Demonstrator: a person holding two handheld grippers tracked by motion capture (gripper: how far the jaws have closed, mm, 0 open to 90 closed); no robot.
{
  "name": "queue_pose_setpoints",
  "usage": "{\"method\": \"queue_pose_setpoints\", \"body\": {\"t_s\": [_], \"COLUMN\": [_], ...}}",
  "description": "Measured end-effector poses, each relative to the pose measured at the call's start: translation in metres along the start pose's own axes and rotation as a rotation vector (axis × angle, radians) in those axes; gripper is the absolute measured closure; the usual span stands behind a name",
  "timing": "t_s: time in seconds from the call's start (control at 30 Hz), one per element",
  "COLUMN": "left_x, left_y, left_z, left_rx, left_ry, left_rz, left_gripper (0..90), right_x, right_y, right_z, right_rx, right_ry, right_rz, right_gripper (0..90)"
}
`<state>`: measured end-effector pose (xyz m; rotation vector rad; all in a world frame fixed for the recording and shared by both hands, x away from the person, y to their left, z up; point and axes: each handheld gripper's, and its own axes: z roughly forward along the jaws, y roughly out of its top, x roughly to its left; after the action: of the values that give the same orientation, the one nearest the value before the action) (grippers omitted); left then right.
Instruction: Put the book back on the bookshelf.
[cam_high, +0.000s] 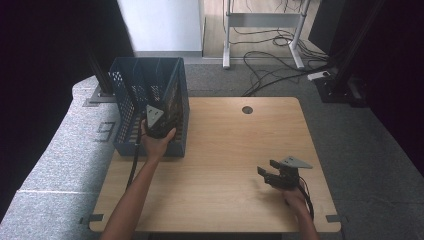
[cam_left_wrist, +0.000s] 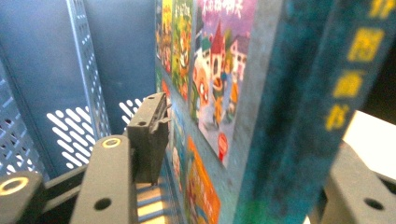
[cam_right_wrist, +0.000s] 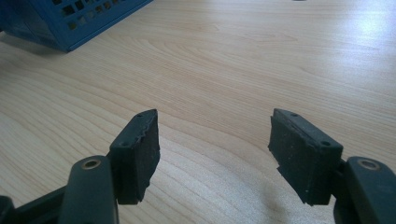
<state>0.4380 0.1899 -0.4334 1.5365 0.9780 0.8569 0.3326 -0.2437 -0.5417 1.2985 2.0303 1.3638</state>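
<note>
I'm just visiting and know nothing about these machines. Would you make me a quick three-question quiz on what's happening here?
1. True or false: the right gripper is clamped on a book.
2. Where do the picture books stand?
A. flat on the table
B. upright inside the blue crate
C. on the floor
3. Fill in: the left gripper reaches into the ____.

Key:
1. False; its jaws stand apart over bare wood, with nothing between them.
2. B
3. Crate; a book sits between its jaws, and the one pad in view is clear of the cover.
</note>
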Motion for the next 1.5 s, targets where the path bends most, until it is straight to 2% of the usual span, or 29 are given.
{"method": "queue_pose_setpoints", "body": {"t_s": [0.3, 0.4, 0.6, 1.17, 1.3, 1.5], "left_x": [0.002, 0.004, 0.007, 0.005, 0.004, 0.004], "left_y": [-0.006, -0.009, -0.012, -0.024, -0.032, -0.044], "left_z": [-0.01, -0.017, -0.026, -0.052, -0.06, -0.072], "left_rx": [0.032, 0.019, 0.031, 0.08, 0.104, 0.12], "left_ry": [-0.028, -0.025, -0.037, -0.128, -0.161, -0.186], "left_rz": [-0.001, -0.006, -0.014, -0.015, -0.039, -0.054], "left_gripper": [41.0, 40.7, 40.1, 39.4, 38.6, 38.5], "right_x": [0.0, 0.0, 0.0, 0.0, -0.001, 0.0], "right_y": [0.0, 0.0, 0.001, 0.0, 0.0, -0.001], "right_z": [0.0, 0.0, -0.002, 0.0, 0.0, 0.002], "right_rx": [-0.001, -0.003, -0.005, 0.003, 0.008, 0.013], "right_ry": [-0.001, 0.0, 0.002, 0.002, 0.001, -0.001], "right_rz": [0.0, -0.001, -0.001, -0.002, 0.001, 0.001], "right_gripper": [32.7, 32.7, 32.6, 32.5, 32.5, 32.5]}}
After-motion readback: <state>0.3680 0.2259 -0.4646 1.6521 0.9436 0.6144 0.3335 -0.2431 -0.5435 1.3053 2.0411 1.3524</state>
